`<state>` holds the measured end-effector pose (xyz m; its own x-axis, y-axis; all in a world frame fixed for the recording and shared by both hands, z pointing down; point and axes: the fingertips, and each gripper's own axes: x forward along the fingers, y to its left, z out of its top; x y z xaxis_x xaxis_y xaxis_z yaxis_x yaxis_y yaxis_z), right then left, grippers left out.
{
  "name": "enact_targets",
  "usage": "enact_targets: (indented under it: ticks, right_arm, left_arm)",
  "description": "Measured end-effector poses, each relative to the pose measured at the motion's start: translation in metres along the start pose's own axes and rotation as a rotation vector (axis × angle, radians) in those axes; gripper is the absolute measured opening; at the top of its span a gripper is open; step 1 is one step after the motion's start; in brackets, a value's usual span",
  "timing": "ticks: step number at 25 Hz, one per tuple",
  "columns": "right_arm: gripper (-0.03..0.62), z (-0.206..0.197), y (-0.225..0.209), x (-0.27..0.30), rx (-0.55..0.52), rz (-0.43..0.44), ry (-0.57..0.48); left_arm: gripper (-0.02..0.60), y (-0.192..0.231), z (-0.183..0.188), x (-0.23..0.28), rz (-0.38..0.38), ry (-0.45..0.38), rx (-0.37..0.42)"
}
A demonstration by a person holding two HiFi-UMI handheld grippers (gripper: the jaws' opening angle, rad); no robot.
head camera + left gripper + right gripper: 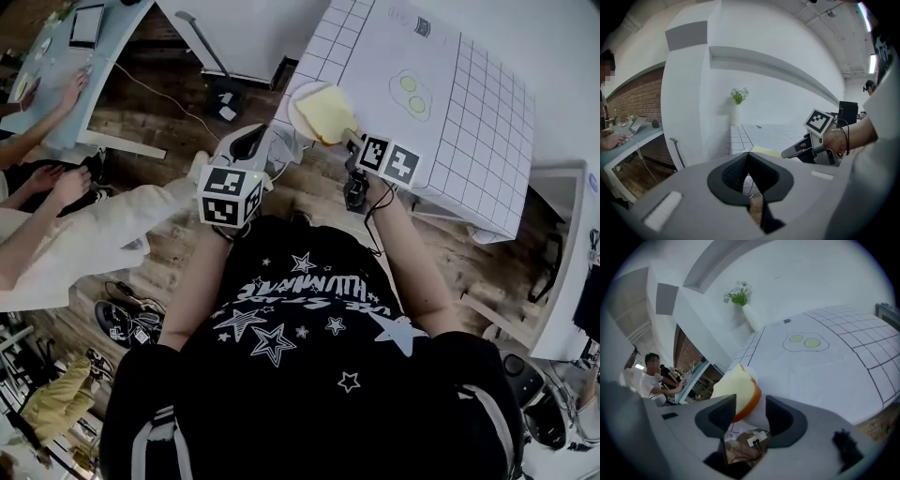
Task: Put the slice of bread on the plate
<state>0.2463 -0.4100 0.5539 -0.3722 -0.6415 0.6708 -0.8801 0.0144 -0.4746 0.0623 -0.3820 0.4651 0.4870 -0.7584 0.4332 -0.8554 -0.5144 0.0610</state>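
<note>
Lying on the plate [297,105], the slice of bread [326,112] sits before the wide-open right claw [751,405]; left claw [749,159] closed, empty.

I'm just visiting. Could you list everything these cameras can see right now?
slice of bread: one, pale yellow with brown crust, on the plate
plate: one, white, table's near-left corner
table: one, white gridded cover, ahead of the person
egg drawing: one, yellow-green circles in an outline, mid-table
vase of flowers: one, white, table's far end
other people: at least two, light clothes, desk at left
right gripper: one, grey, jaws open at the bread's edge
left gripper: one, grey, jaws shut, empty, off the table
shirt: one, black with white stars, on the person
</note>
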Motion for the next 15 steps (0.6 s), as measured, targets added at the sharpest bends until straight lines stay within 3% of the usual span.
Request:
enact_targets:
  ticks: [6,11,12,13,15]
  right_arm:
    - [0.187,0.026,-0.014,-0.031,0.033,-0.048,-0.209]
    - [0.183,0.047,0.008,-0.064,-0.016,-0.010,-0.375]
    - [0.153,0.049,0.018,-0.071,-0.039,0.010,-0.395]
    - [0.075,0.050,0.028,-0.079,-0.066,0.024,-0.417]
    - [0.031,0.050,0.046,-0.094,-0.121,0.043,-0.454]
  left_arm:
    - [0.009,0.001,0.003,-0.012,-0.034,-0.011,0.028]
    - [0.009,0.003,-0.005,-0.025,-0.071,0.006,0.033]
    - [0.009,0.003,-0.008,-0.028,-0.082,0.013,0.039]
    - [0.009,0.002,-0.010,-0.031,-0.098,0.019,0.045]
    - [0.009,-0.002,-0.014,-0.038,-0.135,0.022,0.062]
